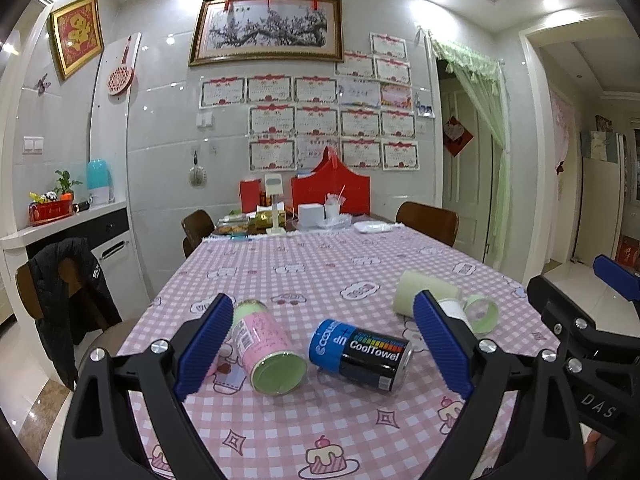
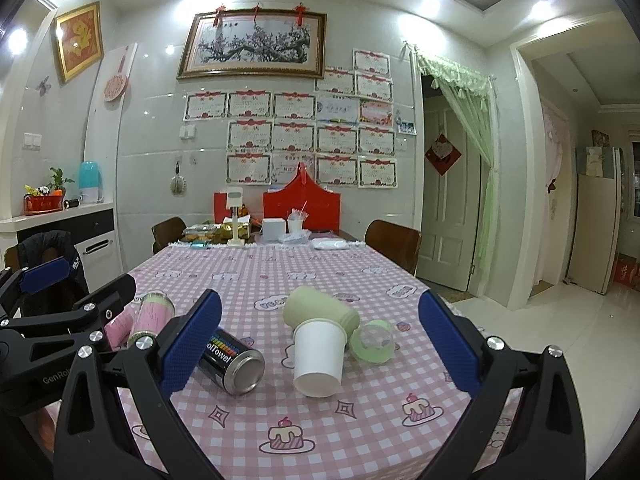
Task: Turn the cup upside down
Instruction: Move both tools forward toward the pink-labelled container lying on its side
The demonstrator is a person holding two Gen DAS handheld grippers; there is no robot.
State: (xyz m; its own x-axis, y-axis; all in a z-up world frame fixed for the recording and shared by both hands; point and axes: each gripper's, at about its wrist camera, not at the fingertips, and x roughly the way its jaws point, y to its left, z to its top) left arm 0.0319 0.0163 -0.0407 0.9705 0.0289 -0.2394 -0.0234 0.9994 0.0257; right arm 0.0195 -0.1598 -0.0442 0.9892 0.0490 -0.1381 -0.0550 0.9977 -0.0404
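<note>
Two grippers, left gripper [image 1: 323, 344] and right gripper [image 2: 320, 346], hover low over the checked tablecloth [image 2: 320, 420], tongs spread, holding nothing. Between the right's fingers a white cup [image 2: 319, 360] lies on its side, apparently empty, touching a green tumbler [image 2: 320, 307]; a black can [image 2: 234, 364] lies beside it.

Left gripper [image 1: 323, 342] jaws spread wide above pink checked tablecloth [image 1: 320, 272]. Between them lie a pink cylindrical can [image 1: 264, 350] and a blue-black CoolTowel can [image 1: 360, 354], both on their sides, apart.
</note>
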